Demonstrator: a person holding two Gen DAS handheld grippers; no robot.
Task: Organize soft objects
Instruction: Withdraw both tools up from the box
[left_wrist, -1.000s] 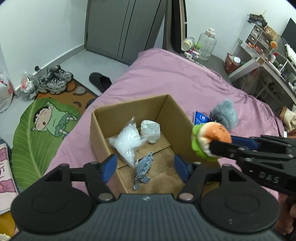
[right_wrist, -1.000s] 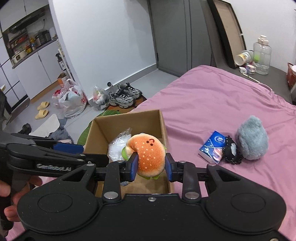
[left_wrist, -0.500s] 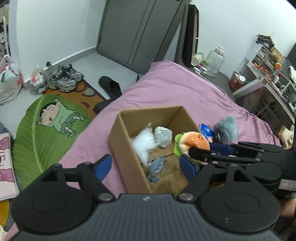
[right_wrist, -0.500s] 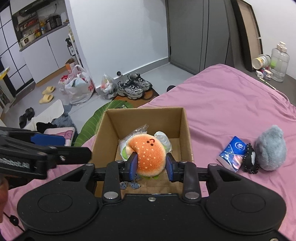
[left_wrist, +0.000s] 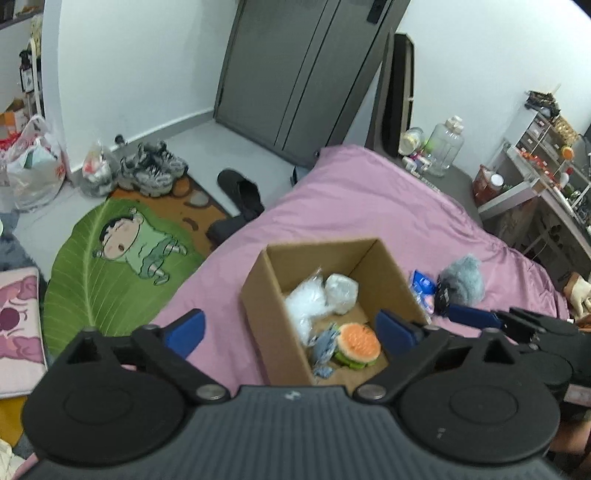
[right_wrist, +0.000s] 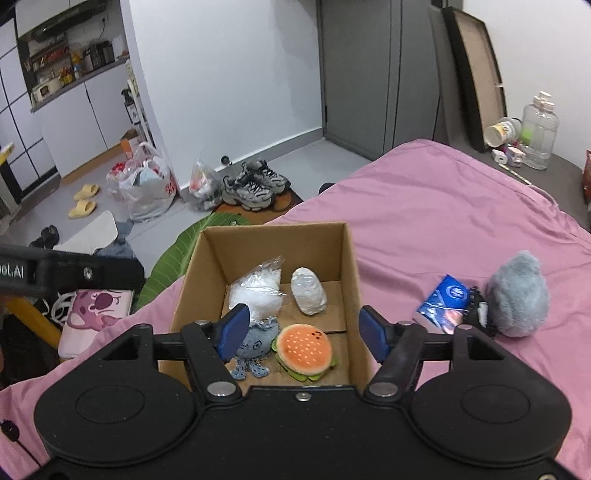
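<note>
An open cardboard box (right_wrist: 352, 273) (left_wrist: 258, 314) sits on the pink bed. On its floor lies a plush burger (right_wrist: 304, 349) (left_wrist: 358, 343), beside a small blue knitted toy (right_wrist: 256, 343) and two clear plastic bags (right_wrist: 258, 290). My right gripper (right_wrist: 303, 332) hangs over the box's near end; its jaws are opening and the burger lies free below them. My left gripper (left_wrist: 291, 328) is also opening wide, with nothing between its pads. To the right of the box lie a grey fluffy plush (right_wrist: 517, 295), a dark beaded item (right_wrist: 476, 310) and a blue packet (right_wrist: 445, 299).
The bed's left edge drops to a floor with a green leaf mat (left_wrist: 110, 251), sneakers (right_wrist: 255, 184), a slipper (left_wrist: 240, 188) and plastic bags (right_wrist: 144, 188). A bottle and cups (right_wrist: 535, 129) stand on a surface behind the bed. A gloved hand (left_wrist: 580, 291) shows at the far right.
My right gripper carried the burger over the box, opened and let it fall onto the box floor. My left gripper drew back from the box and opened wider.
</note>
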